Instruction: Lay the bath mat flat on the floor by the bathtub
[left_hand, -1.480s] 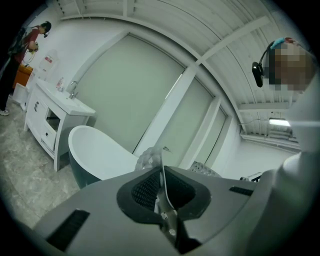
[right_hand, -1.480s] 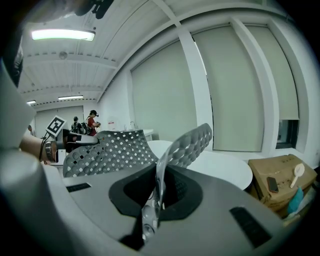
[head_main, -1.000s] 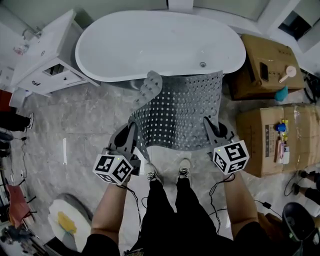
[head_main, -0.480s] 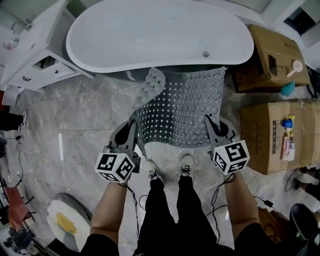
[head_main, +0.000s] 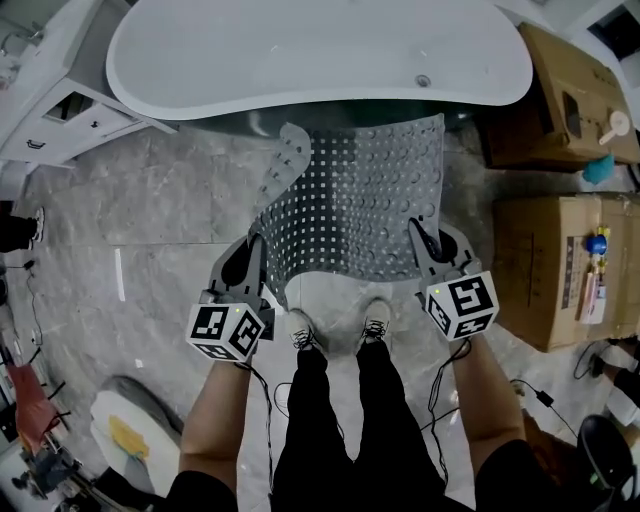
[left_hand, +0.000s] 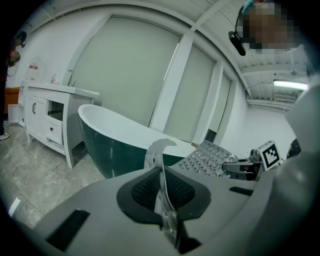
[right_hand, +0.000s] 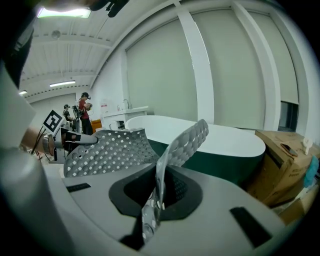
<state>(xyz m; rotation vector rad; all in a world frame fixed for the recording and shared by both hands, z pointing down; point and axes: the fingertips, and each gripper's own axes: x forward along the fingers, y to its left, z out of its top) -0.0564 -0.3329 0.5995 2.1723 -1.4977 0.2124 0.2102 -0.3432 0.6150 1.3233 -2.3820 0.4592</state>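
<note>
- The left tool (head_main: 252, 252) is clenched on one near corner of the grey, hole-dotted rubber bath mat (head_main: 360, 200).
- The right tool (head_main: 424, 240) grips the other near corner.
- The mat stretches over the grey marble floor (head_main: 150, 220) toward the white oval bathtub (head_main: 320, 50).

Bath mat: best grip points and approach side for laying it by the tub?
The mat's near two corners, edge-on from the side away from the tub, as the left gripper and right gripper hold it. It's a thin limp sheet; its free far-left corner curls over.
</note>
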